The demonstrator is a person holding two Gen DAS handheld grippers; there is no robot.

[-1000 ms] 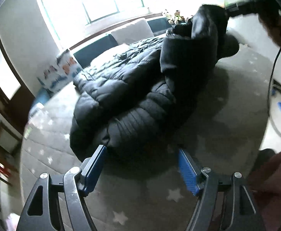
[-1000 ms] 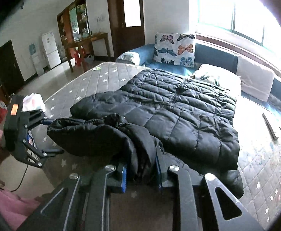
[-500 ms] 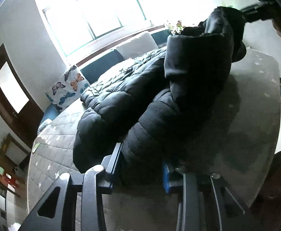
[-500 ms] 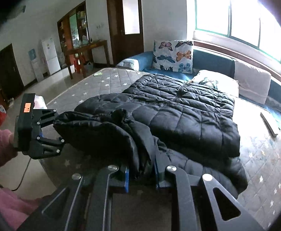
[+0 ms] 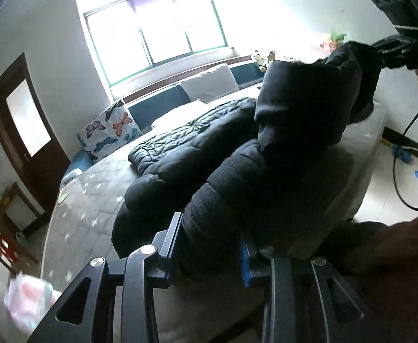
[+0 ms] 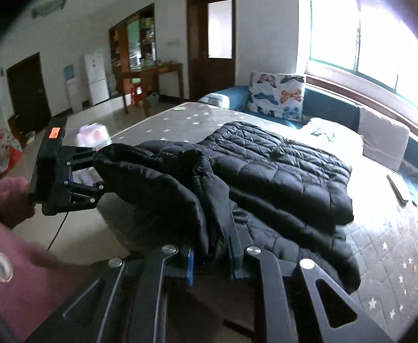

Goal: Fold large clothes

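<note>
A large black puffer jacket (image 6: 280, 171) lies spread on the grey star-patterned mattress (image 6: 386, 245); it also shows in the left wrist view (image 5: 237, 171). My left gripper (image 5: 209, 245) is shut on a thick fold of the jacket's near edge, and shows in the right wrist view (image 6: 94, 183) at the left. My right gripper (image 6: 211, 257) is shut on another bunch of the same edge, and shows in the left wrist view (image 5: 386, 51) at the top right. Both hold the edge lifted above the mattress.
A butterfly pillow (image 6: 277, 94) and a white pillow (image 6: 380, 140) lean on the blue bench under the window. A dark flat object (image 6: 397, 188) lies on the mattress's far right. A wooden table (image 6: 151, 77), fridge (image 6: 95, 77) and doors stand across the room. A cable (image 5: 400, 154) hangs at the right.
My left gripper closed in on the jacket's near edge and shut on it, then lifted. My right gripper kept its hold and raised its part of the edge.
</note>
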